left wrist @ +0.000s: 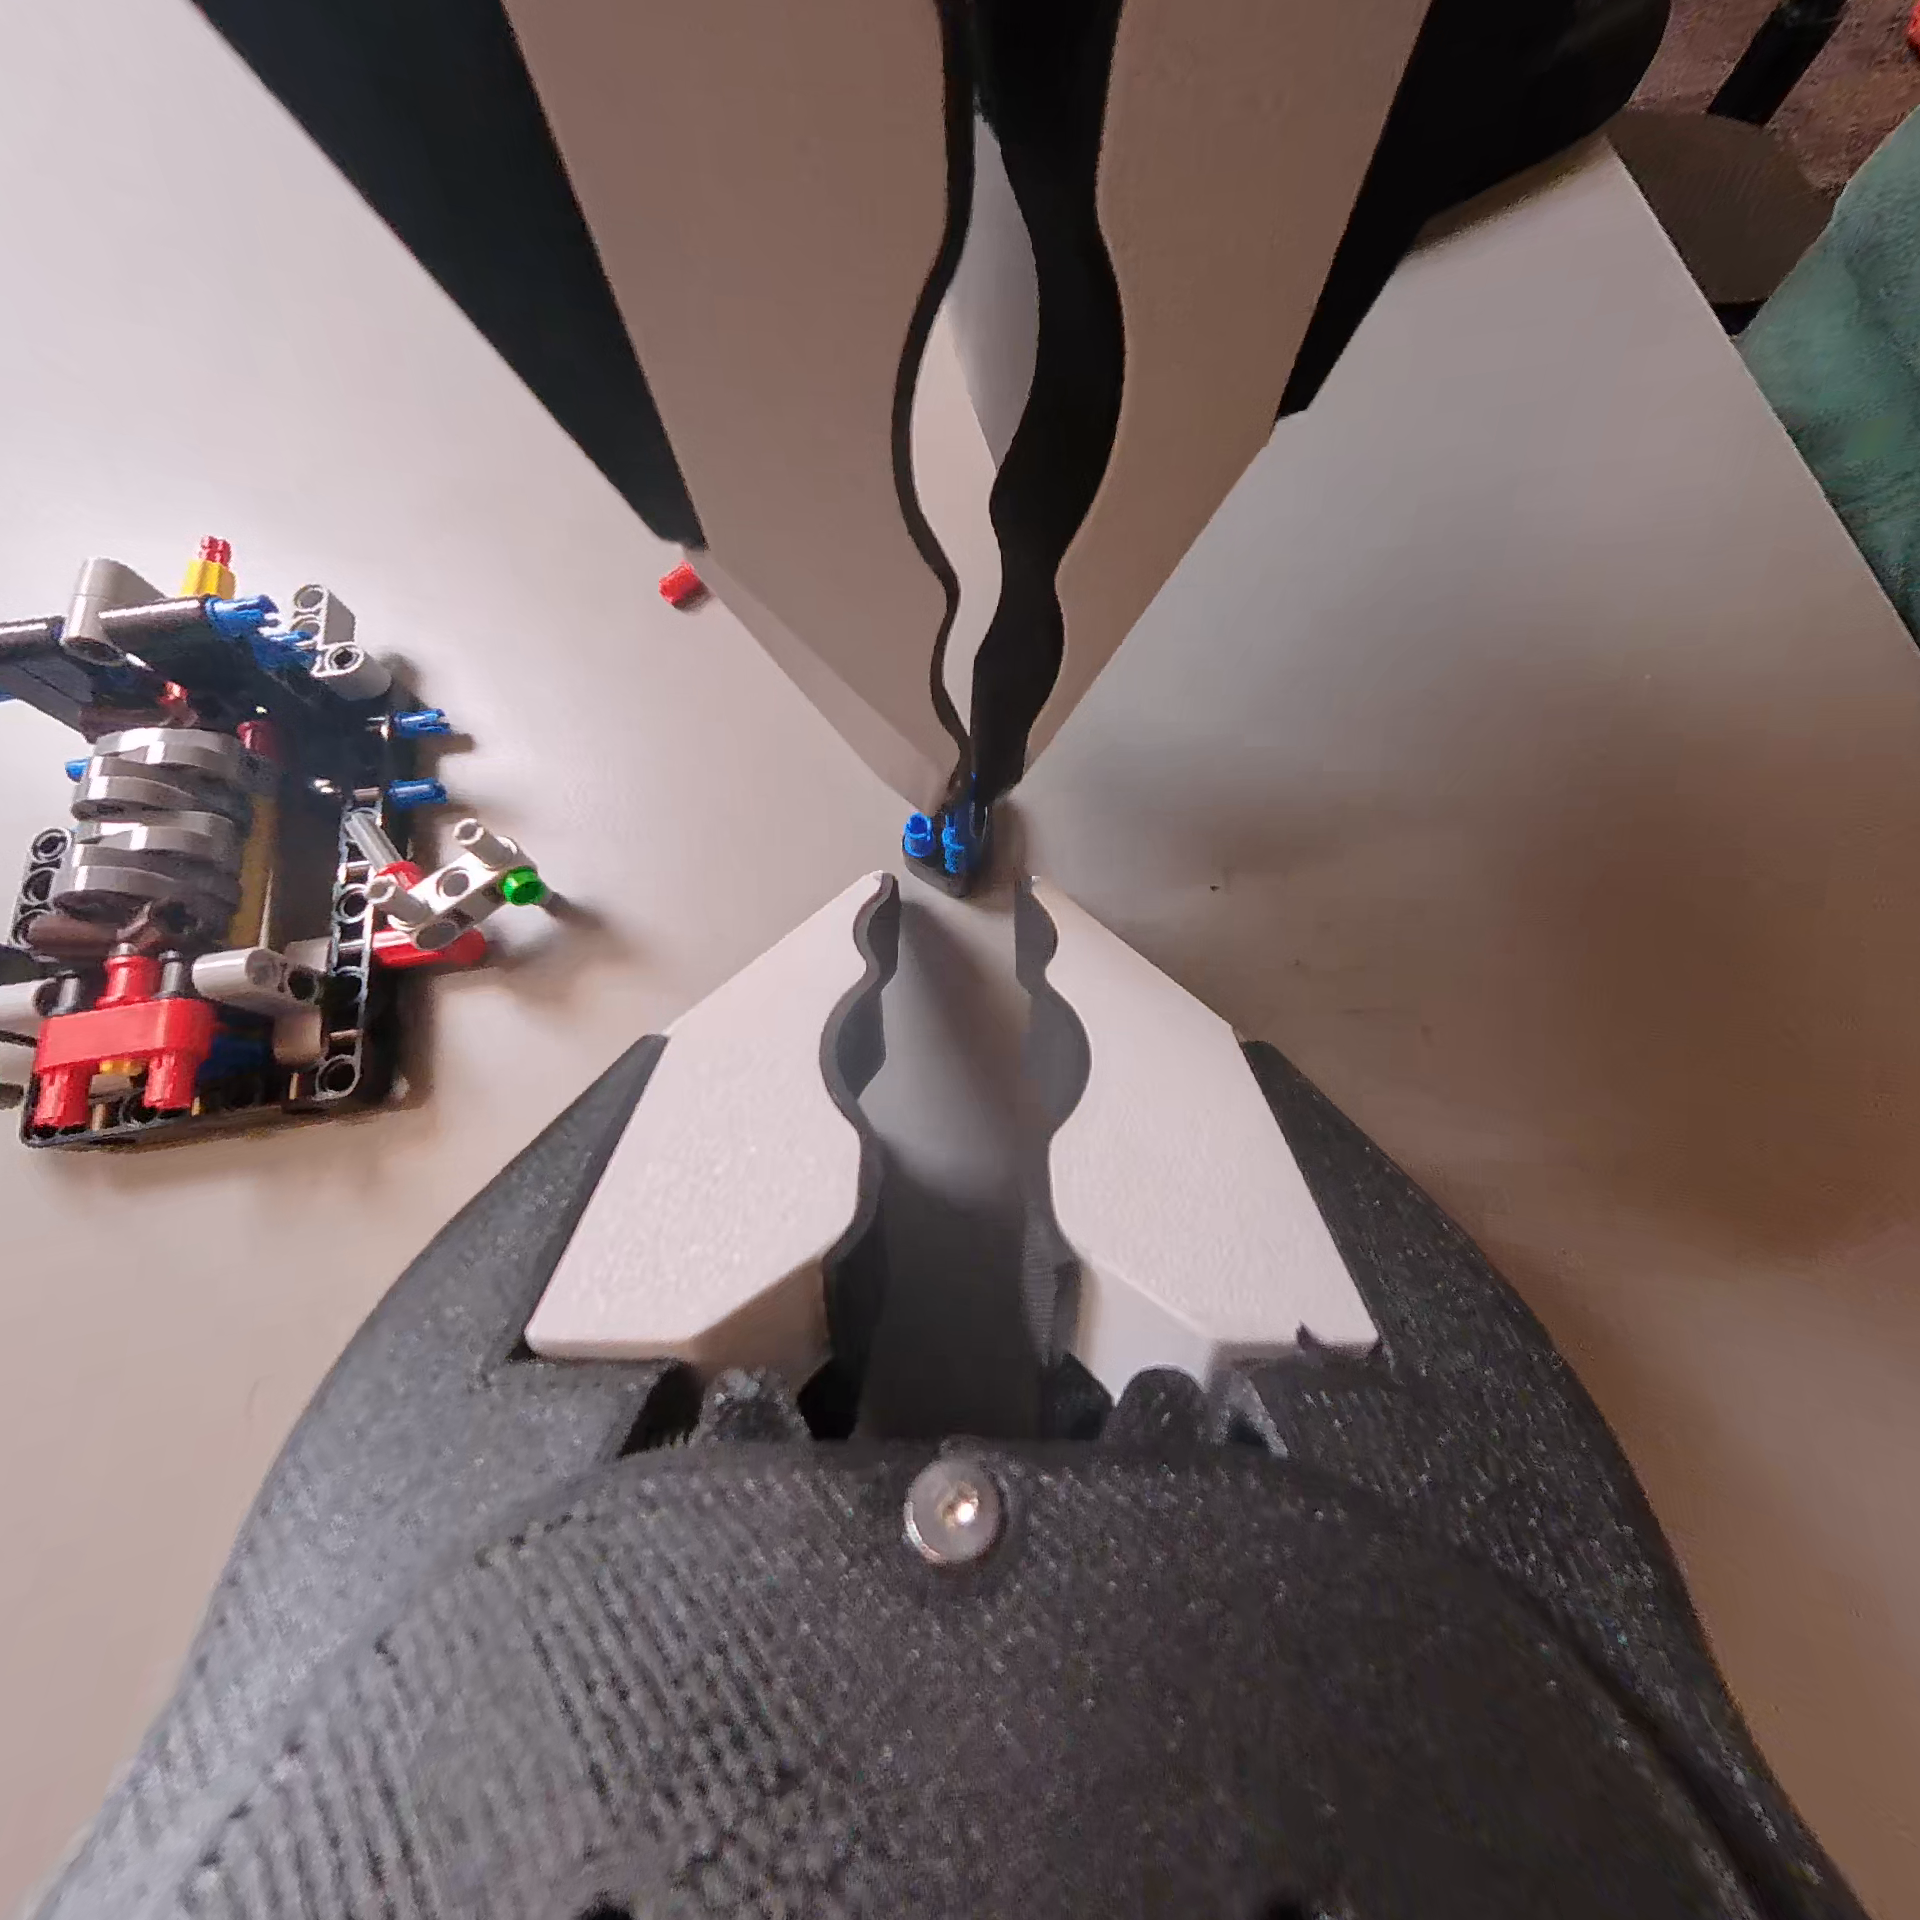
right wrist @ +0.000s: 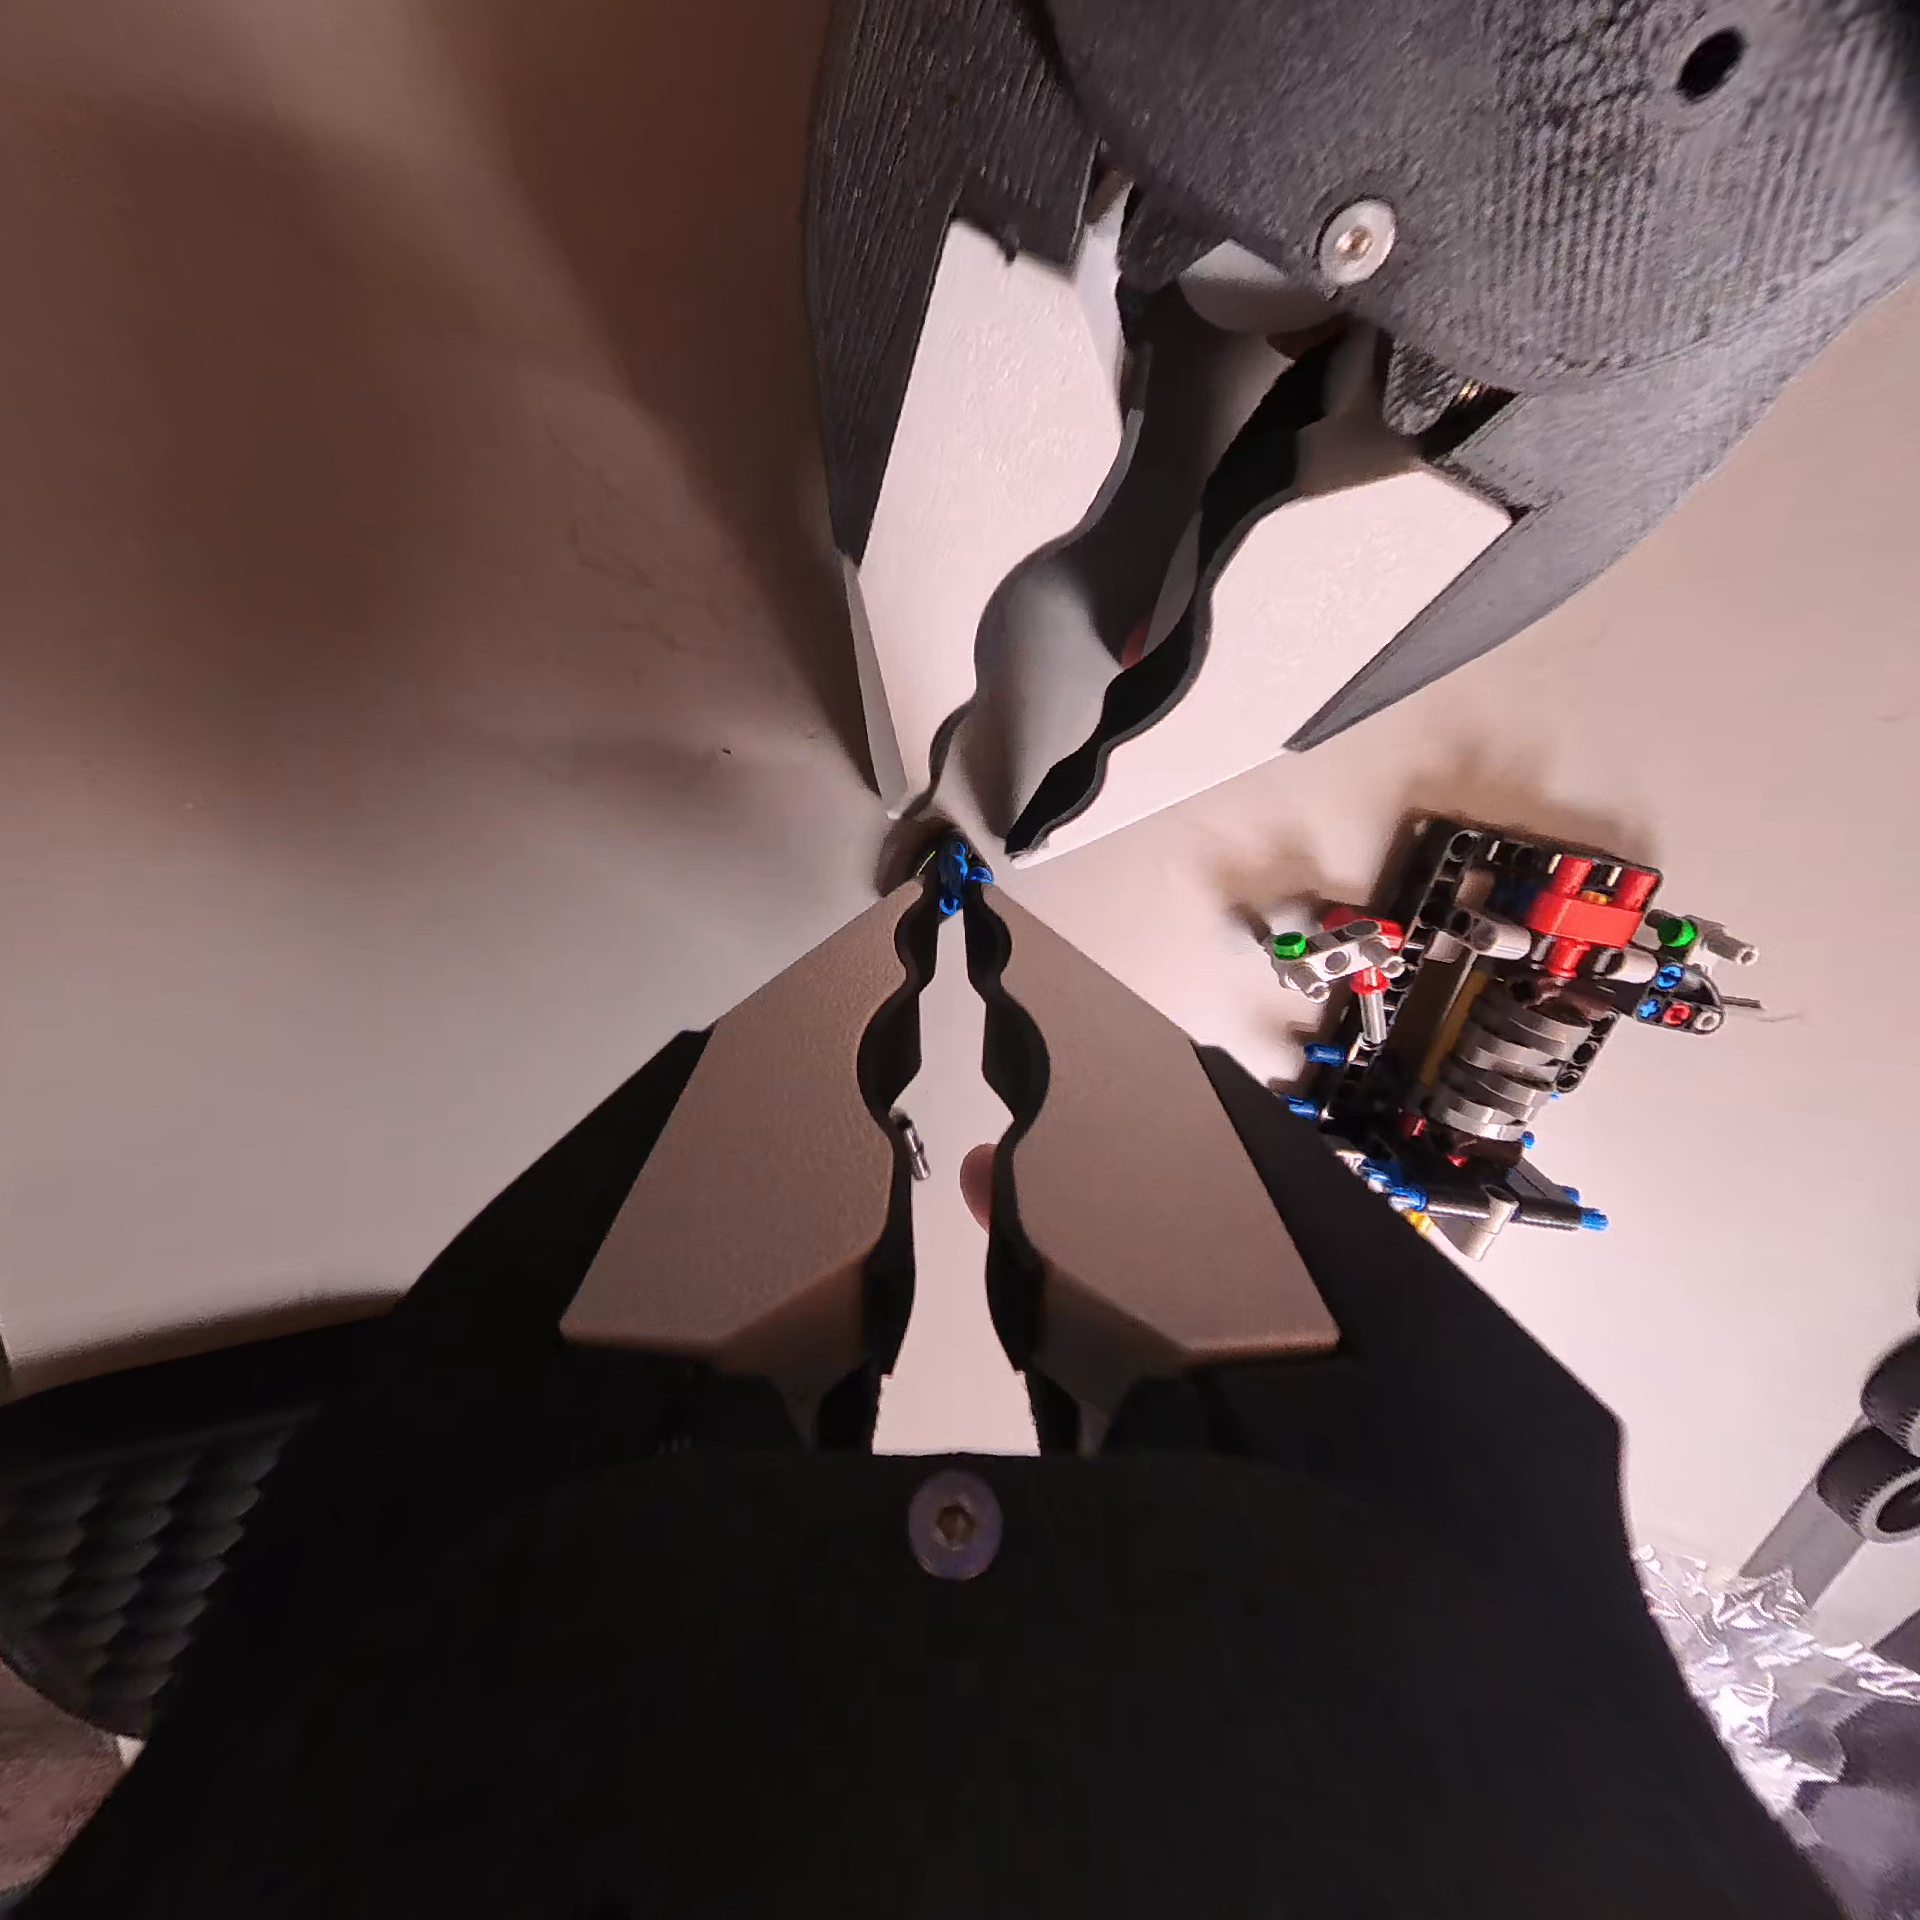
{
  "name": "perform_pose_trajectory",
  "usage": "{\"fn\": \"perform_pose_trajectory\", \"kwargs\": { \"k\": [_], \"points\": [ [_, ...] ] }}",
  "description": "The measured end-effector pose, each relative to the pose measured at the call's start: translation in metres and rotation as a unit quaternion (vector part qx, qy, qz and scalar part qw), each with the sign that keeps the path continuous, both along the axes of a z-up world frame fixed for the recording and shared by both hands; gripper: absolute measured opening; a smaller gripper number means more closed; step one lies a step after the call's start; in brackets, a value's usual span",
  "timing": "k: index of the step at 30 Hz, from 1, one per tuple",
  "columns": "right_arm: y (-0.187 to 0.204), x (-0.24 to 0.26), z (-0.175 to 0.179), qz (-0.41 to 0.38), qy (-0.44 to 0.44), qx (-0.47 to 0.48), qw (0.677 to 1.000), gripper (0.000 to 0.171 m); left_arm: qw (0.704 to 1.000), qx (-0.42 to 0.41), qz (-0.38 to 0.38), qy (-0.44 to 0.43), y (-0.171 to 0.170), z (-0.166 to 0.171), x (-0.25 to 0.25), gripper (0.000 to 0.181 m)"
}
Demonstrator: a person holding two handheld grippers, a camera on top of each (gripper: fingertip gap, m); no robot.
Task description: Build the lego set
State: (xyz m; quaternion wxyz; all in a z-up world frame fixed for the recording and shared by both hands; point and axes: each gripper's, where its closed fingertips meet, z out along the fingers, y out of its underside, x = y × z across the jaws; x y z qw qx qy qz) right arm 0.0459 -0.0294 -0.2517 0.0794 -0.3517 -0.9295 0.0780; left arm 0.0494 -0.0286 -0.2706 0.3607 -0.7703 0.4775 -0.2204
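Observation:
A part-built Lego Technic model (left wrist: 208, 862) with grey discs, red blocks and blue pins lies on the white table at the left; it also shows in the right wrist view (right wrist: 1507, 1018). My right gripper (right wrist: 951, 891) is shut on a small black piece with blue pins (right wrist: 951, 868). In the left wrist view this gripper (left wrist: 971, 795) comes down from the top and holds the piece (left wrist: 945, 847) just above the table. My left gripper (left wrist: 956, 888) is open, its tips just short of the piece. It enters the right wrist view (right wrist: 966, 826) from the top.
A small red piece (left wrist: 681, 585) lies on the table beside the right gripper. A small grey pin (right wrist: 912, 1141) lies under my right gripper's fingers. Crumpled clear plastic (right wrist: 1766, 1683) lies at the lower right. The table's far edge (left wrist: 1704, 312) borders a green cloth (left wrist: 1860, 364). Left and right tips are no more than a few centimetres apart.

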Motion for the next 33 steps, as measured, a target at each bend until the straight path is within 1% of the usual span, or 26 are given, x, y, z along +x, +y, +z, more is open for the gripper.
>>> {"fn": "perform_pose_trajectory", "kwargs": {
  "k": [9,18,27,33],
  "points": [
    [0.001,-0.001,-0.001,0.009,-0.019,0.014,1.000,0.001,1.000,-0.008,-0.011,0.000,-0.011,0.001,-0.010,0.029],
    [-0.002,-0.003,-0.002,0.035,-0.048,0.036,0.998,0.002,0.999,0.017,0.036,-0.015,-0.015,0.018,-0.035,0.035],
    [-0.004,-0.004,-0.002,0.006,-0.036,0.018,0.999,0.002,0.998,0.023,0.057,-0.005,-0.024,0.015,-0.044,0.035],
    [-0.002,-0.004,-0.002,-0.027,-0.026,-0.020,0.999,0.001,0.998,0.025,0.058,0.003,-0.024,0.014,-0.042,0.034]
  ]
}}
